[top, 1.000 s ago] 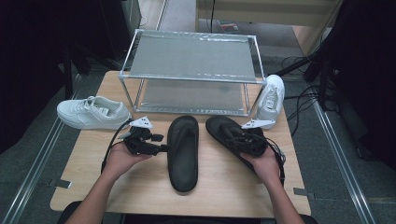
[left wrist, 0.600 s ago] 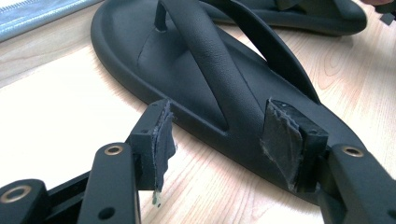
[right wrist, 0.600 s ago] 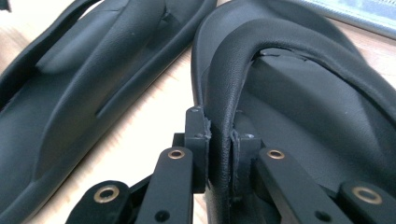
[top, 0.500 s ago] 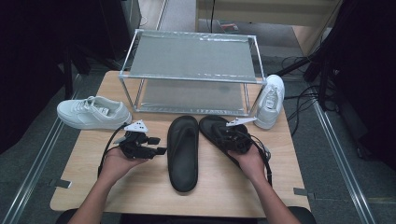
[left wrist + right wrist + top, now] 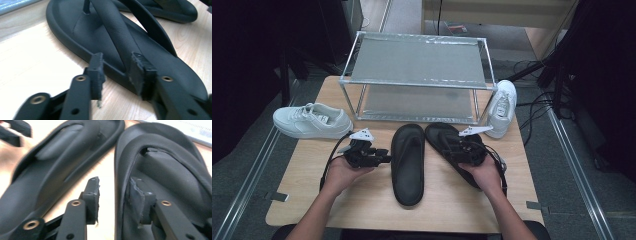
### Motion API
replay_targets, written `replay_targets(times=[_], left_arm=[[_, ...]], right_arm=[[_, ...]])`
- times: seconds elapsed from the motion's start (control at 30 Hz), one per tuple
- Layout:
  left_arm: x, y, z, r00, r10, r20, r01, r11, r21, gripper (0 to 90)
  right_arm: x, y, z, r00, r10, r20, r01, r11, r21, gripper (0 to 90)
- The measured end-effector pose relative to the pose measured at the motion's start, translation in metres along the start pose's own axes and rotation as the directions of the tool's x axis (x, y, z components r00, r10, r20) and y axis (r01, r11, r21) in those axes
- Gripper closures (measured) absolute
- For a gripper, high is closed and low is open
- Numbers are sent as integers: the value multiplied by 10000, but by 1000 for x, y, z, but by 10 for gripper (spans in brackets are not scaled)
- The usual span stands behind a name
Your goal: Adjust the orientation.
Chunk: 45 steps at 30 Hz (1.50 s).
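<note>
Left tongs [image 5: 117,72] closing astride flip-flop [image 5: 105,32] edge; heel cropped.

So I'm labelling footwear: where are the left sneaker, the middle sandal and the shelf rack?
left sneaker [image 5: 312,121], high view, its side.
middle sandal [image 5: 407,165], high view, its footbed.
shelf rack [image 5: 418,61], high view, its top shelf.

Left gripper [image 5: 384,156] jaws closed partway around rim of left flip-flop [image 5: 407,162], pads not seen pressing. Right gripper [image 5: 452,146] slid in from right flip-flop's [image 5: 447,142] outer side onto its middle; jaws opened partway, straddling its inner edge
</note>
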<state>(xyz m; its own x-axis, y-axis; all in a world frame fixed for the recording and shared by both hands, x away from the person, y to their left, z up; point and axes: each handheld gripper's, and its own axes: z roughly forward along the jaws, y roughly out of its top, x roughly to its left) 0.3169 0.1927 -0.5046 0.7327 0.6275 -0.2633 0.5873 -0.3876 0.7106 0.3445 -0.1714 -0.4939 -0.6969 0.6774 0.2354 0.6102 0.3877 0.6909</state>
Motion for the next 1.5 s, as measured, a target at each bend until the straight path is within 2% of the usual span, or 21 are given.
replay_targets(times=[0.1,0.13,0.27,0.4,0.53,0.57,0.63,0.97,1.0,1.07,1.13,1.2,1.27,1.33,1.43,1.5], left_arm=[[1,4,5,9999,121,-66,-120,9999,63,794],[1,4,6,9998,193,-96,-192,9998,58,831],[3,7,16,9996,185,-222,-182,9997,145,870],[2,7,25,9991,267,-333,-253,9988,410,869],[1,7,26,9996,240,-171,-232,9989,410,868],[0,7,28,9996,267,-48,-264,9986,451,867],[-4,7,30,9988,458,-162,-448,9975,554,878],[-6,7,30,9995,322,-46,-319,9977,596,899],[-6,7,30,9996,284,-9,-283,9979,578,900],[-7,7,31,9986,290,431,-317,9975,632,900],[-14,7,34,9972,642,374,-669,9949,749,898],[-19,9,36,9957,797,463,-831,9936,771,893],[-24,9,39,9950,818,574,-860,9934,763,886],[-28,10,41,9943,956,476,-993,9917,818,886],[-30,10,44,9929,861,822,-926,9926,781,884],[-35,10,47,9909,977,923,-1054,9910,825,887]], right_arm=[[-1,-2,-14,9998,-157,-92,154,9994,-322,764],[-2,-3,-19,9997,-248,60,250,9989,-398,801],[-10,-5,-18,9990,-71,448,73,10000,-27,860],[-13,-5,-11,9990,-10,436,-1,9997,252,869],[-11,-5,-8,9987,-97,495,81,9995,321,875],[-11,-5,-8,9989,-87,464,72,9995,312,879],[-12,-5,-7,9993,-21,374,10,9995,316,880],[-3,-2,2,9998,-174,-15,174,9994,301,873],[-2,-1,2,9999,-170,-25,171,9994,311,872],[0,-1,3,9998,-221,-18,221,9993,291,871],[0,-1,4,9998,-184,-31,185,9994,289,871],[0,-1,5,9998,-193,-77,195,9994,272,871],[1,0,6,9997,-196,-120,199,9994,275,871],[2,-1,6,9996,-220,-150,224,9994,247,868],[2,-1,7,9996,-213,-170,217,9995,229,867],[1,-1,7,9996,-114,-252,119,9997,215,862]])
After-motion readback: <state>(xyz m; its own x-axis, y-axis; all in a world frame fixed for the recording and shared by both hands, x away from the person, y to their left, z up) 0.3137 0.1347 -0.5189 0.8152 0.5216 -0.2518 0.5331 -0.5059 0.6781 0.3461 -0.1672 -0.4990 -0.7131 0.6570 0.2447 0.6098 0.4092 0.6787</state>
